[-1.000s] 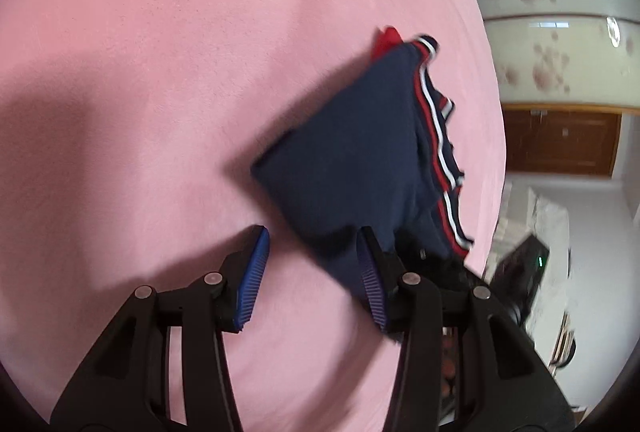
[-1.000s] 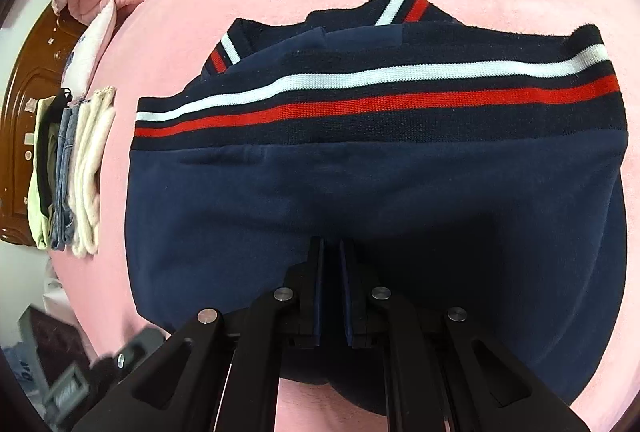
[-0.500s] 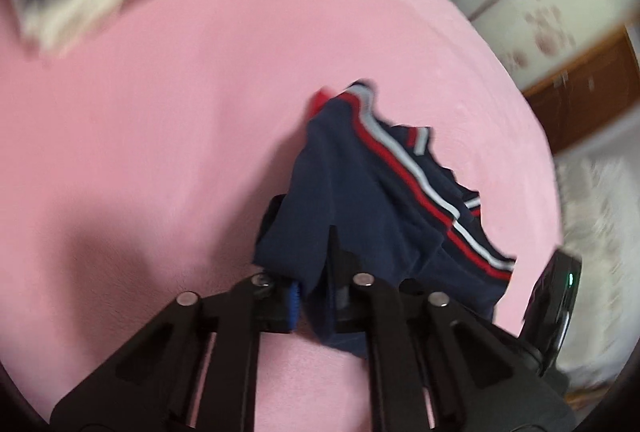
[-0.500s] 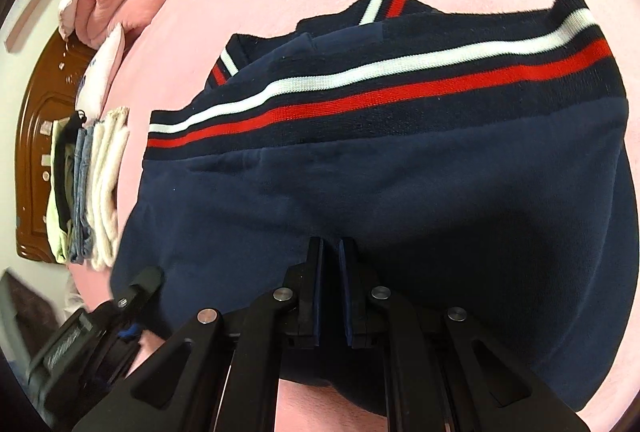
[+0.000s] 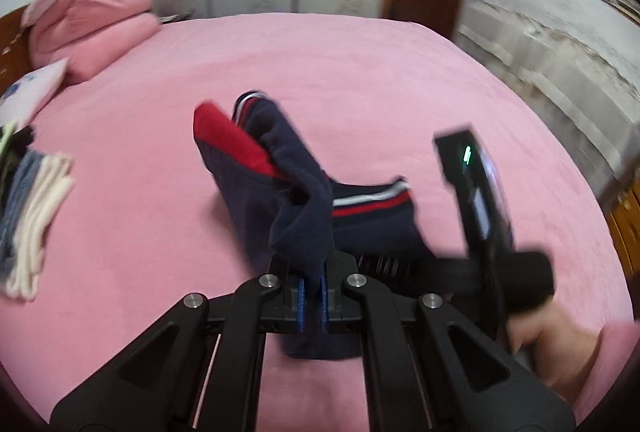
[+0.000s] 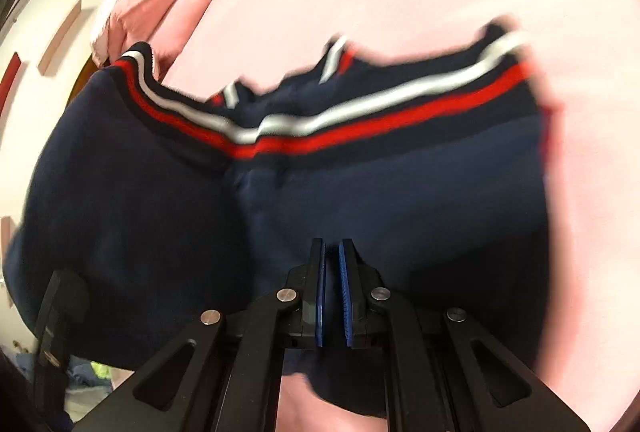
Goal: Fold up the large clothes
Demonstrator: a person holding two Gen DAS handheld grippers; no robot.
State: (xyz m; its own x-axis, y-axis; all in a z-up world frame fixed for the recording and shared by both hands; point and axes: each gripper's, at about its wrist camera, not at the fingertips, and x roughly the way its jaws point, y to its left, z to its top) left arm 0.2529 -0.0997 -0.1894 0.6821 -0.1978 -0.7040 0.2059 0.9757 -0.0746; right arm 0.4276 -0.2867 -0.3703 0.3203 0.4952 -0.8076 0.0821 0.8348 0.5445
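The left gripper (image 5: 312, 292) is pinching a fold of the navy garment (image 5: 300, 208), jaws closed tight on the cloth and lifting it off the middle of the pink bed (image 5: 360, 72). The right gripper (image 6: 333, 292) is clamping another edge of it, pads nearly together with fabric between. A stack of folded clothes (image 5: 32, 216) is sitting by the bed's left edge, pink bedding (image 5: 92, 28) piled at its far left corner.
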